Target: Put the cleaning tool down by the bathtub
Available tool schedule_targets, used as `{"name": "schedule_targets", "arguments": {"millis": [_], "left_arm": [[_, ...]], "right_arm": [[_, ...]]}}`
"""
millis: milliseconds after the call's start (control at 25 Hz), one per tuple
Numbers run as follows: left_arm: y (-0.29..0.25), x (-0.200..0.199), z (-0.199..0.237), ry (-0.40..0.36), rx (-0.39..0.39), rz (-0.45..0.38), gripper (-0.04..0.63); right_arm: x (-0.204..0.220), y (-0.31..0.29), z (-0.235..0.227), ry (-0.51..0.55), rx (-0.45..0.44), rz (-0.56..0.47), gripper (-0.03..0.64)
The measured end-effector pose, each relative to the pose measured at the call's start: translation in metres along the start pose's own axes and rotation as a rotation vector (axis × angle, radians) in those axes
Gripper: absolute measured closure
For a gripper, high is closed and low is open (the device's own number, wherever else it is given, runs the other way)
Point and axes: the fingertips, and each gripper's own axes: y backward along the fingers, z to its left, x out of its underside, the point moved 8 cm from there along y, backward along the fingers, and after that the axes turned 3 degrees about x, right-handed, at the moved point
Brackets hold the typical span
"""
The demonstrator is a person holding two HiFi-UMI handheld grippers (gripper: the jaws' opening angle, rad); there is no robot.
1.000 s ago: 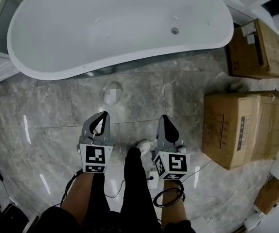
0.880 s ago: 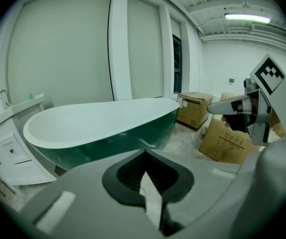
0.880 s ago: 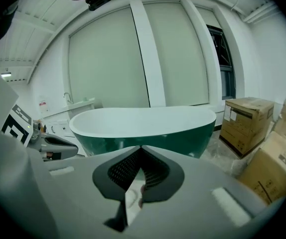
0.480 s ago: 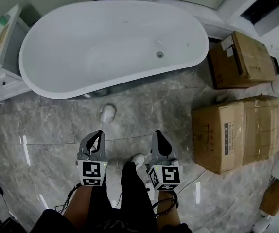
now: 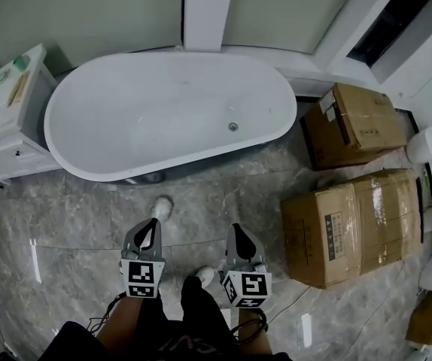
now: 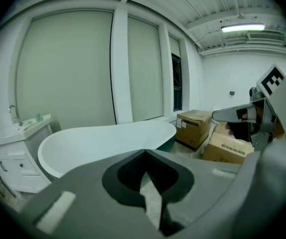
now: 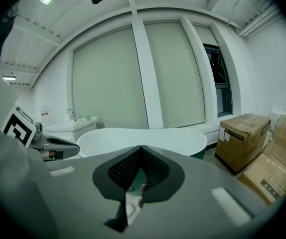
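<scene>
Standing on the grey marble-tiled floor (image 5: 73, 224), I hold both bare forearms low and close to my body. The left tool (image 5: 153, 224) and the right tool (image 5: 236, 230) sit side by side and apart from each other, both pointing towards the white oval freestanding bathtub (image 5: 163, 119). Each tool's jaws are closed tip to tip with nothing clamped between them. The bathtub stands ahead of the tools, with bare floor between, against the window wall. It is flanked by a white vanity cabinet (image 5: 5, 138) on my left and a small brown cardboard box (image 5: 355, 122) on my right, with a larger taped cardboard box (image 5: 351, 224) nearer me. The bottom edge of the head view cuts off my elbows and upper arms. My dark trousers (image 5: 201, 314) hide the floor between my wrists. I cannot make out the cleaning tool in any view.
</scene>
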Motion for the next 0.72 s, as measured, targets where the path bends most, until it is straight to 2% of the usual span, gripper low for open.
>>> {"name": "schedule_targets", "arguments": {"millis": [160,360,720], "left_arm": [[0.019,-0.014,-0.008,0.022,-0.016,-0.011,0.594],[0.041,-0.032,-0.009,-0.032,-0.039,-0.038,0.594],[0.086,-0.072,0.010,-0.024,-0.139,-0.169,0.594]], "right_arm": [[-0.020,0.013,0.000,0.004,-0.015,-0.025,0.603],[-0.040,0.026,0.003,0.019,-0.044,-0.059,0.604],[-0.082,0.042,0.004,0.076,-0.086,-0.164,0.604]]}}
